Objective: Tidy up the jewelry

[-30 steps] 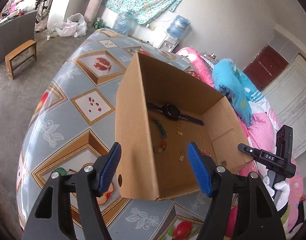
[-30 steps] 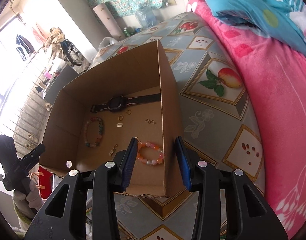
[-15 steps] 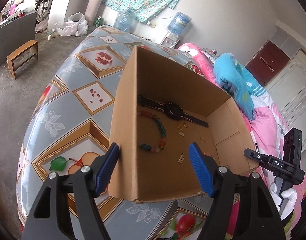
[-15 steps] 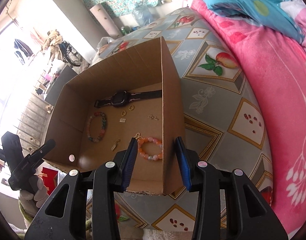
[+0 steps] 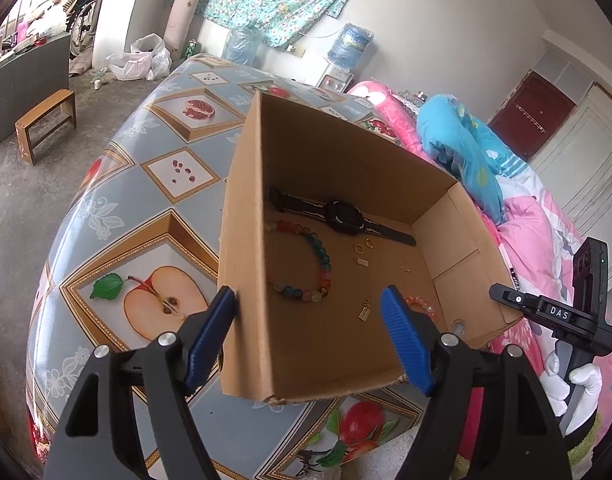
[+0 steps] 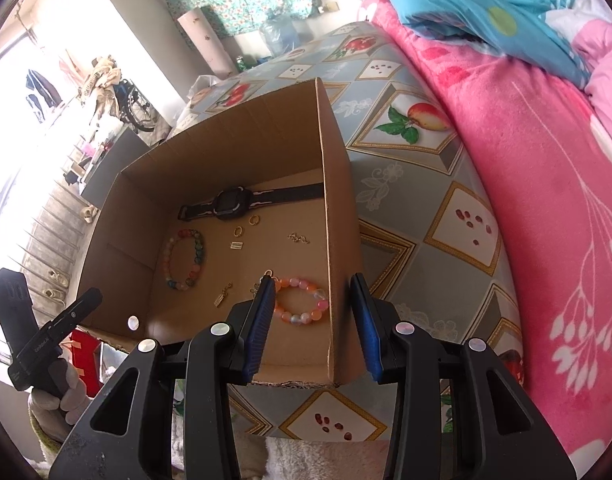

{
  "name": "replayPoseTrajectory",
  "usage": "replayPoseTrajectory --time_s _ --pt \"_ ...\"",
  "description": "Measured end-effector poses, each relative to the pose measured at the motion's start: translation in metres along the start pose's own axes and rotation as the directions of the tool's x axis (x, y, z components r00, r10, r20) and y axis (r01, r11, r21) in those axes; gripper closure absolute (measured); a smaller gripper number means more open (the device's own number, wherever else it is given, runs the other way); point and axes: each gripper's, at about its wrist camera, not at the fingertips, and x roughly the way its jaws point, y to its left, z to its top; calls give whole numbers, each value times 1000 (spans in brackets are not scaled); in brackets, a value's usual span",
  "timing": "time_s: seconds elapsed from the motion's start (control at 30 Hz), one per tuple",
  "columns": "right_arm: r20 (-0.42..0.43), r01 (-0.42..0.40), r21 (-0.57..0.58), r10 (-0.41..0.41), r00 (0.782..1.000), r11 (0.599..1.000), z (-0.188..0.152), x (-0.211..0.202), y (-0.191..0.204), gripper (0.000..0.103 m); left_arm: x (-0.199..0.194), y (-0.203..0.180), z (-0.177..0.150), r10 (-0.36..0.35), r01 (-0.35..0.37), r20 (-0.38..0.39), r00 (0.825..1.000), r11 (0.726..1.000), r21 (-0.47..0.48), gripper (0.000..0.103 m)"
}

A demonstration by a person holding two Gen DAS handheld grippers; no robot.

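A: Cardboard box on fruit-print tablecloth. Contents?

B: Black watch along far wall. Multicoloured bead bracelet mid-floor, pink-orange bracelet by the near right wall, small gold pieces scattered between.

A: Left gripper?

B: Jaws wide, just been opening. They straddle the box's left wall without pinching it; nothing held.

A: Right gripper?

B: Partly open, straddling the right wall, pads apart from the cardboard. Nothing gripped.
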Motion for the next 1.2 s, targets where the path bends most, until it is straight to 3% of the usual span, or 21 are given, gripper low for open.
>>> replayPoseTrajectory --time_s 0.13,0.2,0.27,0.4,0.57,0.63,0.7,0.8,0.9,1.0,1.2 --pt "81 82 -45 -78 994 996 -12 -14 6 64 -25 -12 -5 49 -54 106 993 998 44 30" --pt "128 81 -44 -74 989 996 -21 -26 5 57 -41 -19 -10 82 -92 156 984 994 62 29" --pt "192 84 -41 -75 979 996 -32 -43 5 51 -54 -26 -16 130 -144 191 973 988 64 21" --pt "335 96 -70 -67 940 993 -50 -77 13 34 -77 -40 -26 225 -248 248 942 966 67 6" --pt "477 88 -143 -9 879 986 -75 -105 34 8 -92 -58 -39 317 -359 311 896 929 86 5" --pt "502 78 -157 12 865 985 -85 -105 40 8 -90 -64 -46 331 -377 310 891 920 104 5" --pt "488 70 -165 20 873 984 -91 -98 43 8 -85 -67 -54 327 -372 293 899 921 114 6" --pt "433 63 -165 15 901 984 -94 -79 46 8 -71 -72 -63 335 -379 263 905 915 139 6" --pt "349 58 -147 -3 937 987 -91 -58 48 8 -50 -79 -68 387 -425 211 897 887 180 6" --pt "275 57 -142 -16 961 988 -93 -41 51 8 -34 -80 -71 403 -426 152 902 888 174 6" --pt "196 84 -153 -53 979 985 -90 -18 57 8 -12 -78 -67 405 -408 57 913 897 169 6"
